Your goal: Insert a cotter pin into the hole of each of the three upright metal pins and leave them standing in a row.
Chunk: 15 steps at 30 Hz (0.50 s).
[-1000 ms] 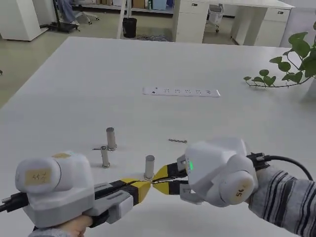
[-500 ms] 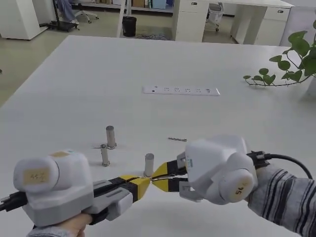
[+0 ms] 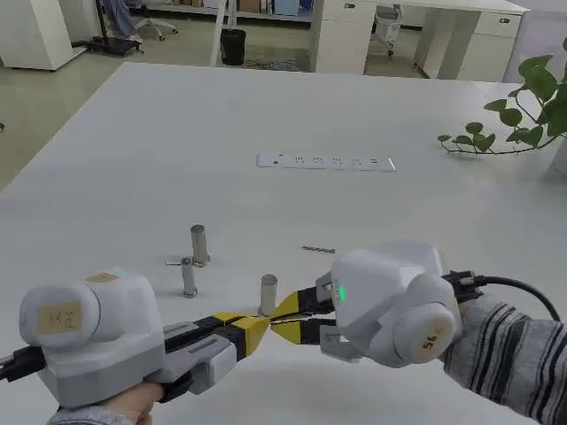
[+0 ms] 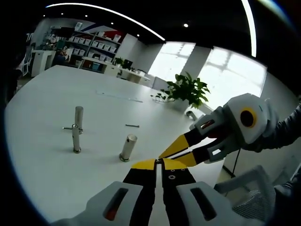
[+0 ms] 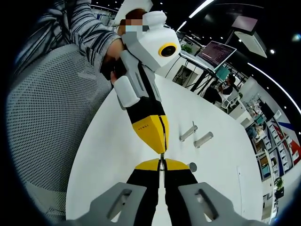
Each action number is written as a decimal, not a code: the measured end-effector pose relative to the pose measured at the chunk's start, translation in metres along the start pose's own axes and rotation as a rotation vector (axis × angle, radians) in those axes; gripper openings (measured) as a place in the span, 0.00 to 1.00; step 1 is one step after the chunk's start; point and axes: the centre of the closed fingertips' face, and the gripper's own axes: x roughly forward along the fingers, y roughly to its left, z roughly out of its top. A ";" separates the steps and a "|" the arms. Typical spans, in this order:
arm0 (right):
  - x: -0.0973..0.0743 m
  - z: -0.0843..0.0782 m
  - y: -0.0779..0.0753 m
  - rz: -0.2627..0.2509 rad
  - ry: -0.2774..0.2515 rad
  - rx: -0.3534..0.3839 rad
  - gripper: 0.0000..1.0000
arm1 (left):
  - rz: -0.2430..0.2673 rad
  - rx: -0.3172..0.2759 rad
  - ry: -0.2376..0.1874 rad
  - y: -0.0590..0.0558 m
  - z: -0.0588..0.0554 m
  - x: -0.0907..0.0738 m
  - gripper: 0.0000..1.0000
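Cotter pin (image 3: 274, 323) sits right between the two sets of fingertips, which touch nose to nose. Left gripper (image 3: 263, 327) and right gripper (image 3: 283, 320) are both squeezed shut, and each seems to pinch one end of it. Almost nothing has moved in the last second, and the tips have stayed together. So I think the pin is being passed or turned, not yet pushed in.

Nearest metal pin (image 3: 267, 295) stands just behind the fingertips, with no wire in it. Past the left fingers, middle metal pin (image 3: 188, 278) already has its own wire (image 3: 174, 263). Far metal pin (image 3: 198, 245) looks bare. Spare cotter pin (image 3: 317, 251) lies on the table (image 3: 266, 133) beyond the right fingers.
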 end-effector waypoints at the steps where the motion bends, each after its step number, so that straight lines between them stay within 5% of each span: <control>1: 0.000 0.000 0.000 -0.002 0.001 -0.003 0.00 | -0.001 0.006 0.001 0.000 0.000 0.000 0.00; 7: 0.000 0.000 -0.001 -0.005 0.003 0.007 0.00 | -0.009 0.054 -0.004 -0.003 0.000 0.000 0.00; 15: -0.002 -0.004 -0.002 0.022 -0.038 0.217 0.00 | -0.044 0.097 0.004 -0.006 0.002 -0.001 0.00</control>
